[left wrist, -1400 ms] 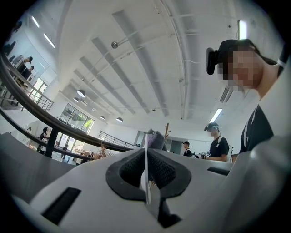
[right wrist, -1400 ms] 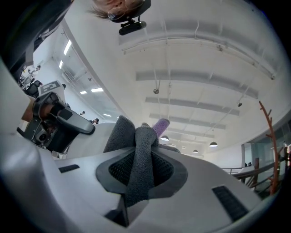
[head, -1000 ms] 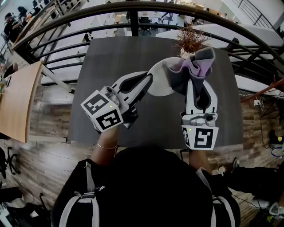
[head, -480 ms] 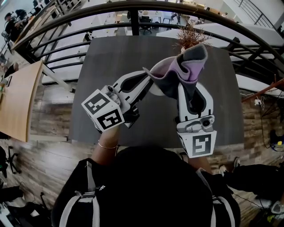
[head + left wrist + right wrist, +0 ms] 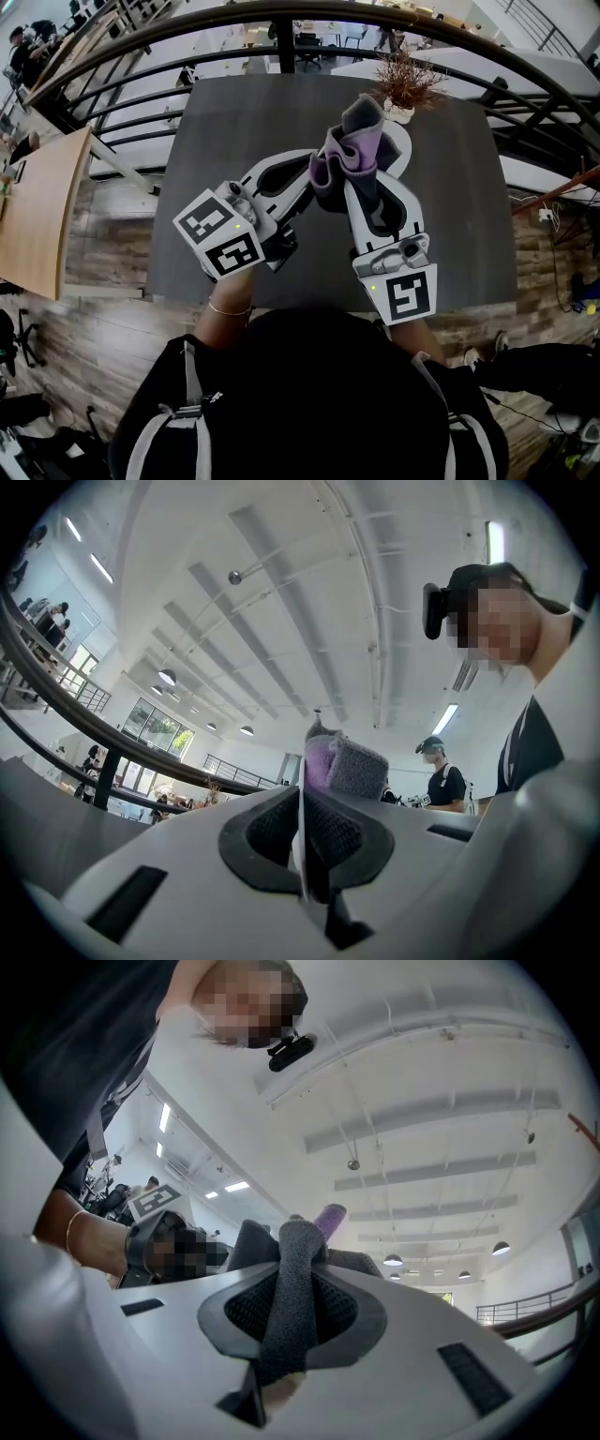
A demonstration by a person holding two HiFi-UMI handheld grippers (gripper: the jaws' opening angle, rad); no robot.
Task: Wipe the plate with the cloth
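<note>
Head view: a person (image 5: pixel 309 394) in dark clothes holds two claws over a dark counter (image 5: pixel 234 122), working at a white plate (image 5: pixel 401 148) raised above it. The left claw (image 5: pixel 314 174) is clenched on the plate's near rim. In the left gripper view that claw (image 5: pixel 302 803) shows the plate (image 5: pixel 298 855) as a thin white edge pinched between its dark pads (image 5: pixel 269 832).

The right claw (image 5: pixel 353 184) grasps a bunched grey-and-purple cloth (image 5: pixel 352 141). In the head view the cloth covers most of the plate, leaving only a white crescent at the right side. In the right gripper view the claw (image 5: pixel 286 1302) is closed on a thick grey fold of the cloth (image 5: pixel 291 1260) — a purple tip pokes out above the pads.

From the left gripper view the cloth (image 5: pixel 345 766) rises just beyond the left claw's tips, to the right of the plate's edge. Whether it presses on the plate cannot be told. The two claws converge, their tips close together.

At the counter's far edge stands a dried plant (image 5: pixel 405 82) in a white pot (image 5: pixel 398 112), just beyond the cloth in the head view. A curved black railing (image 5: pixel 281 19) runs behind the counter.
</note>
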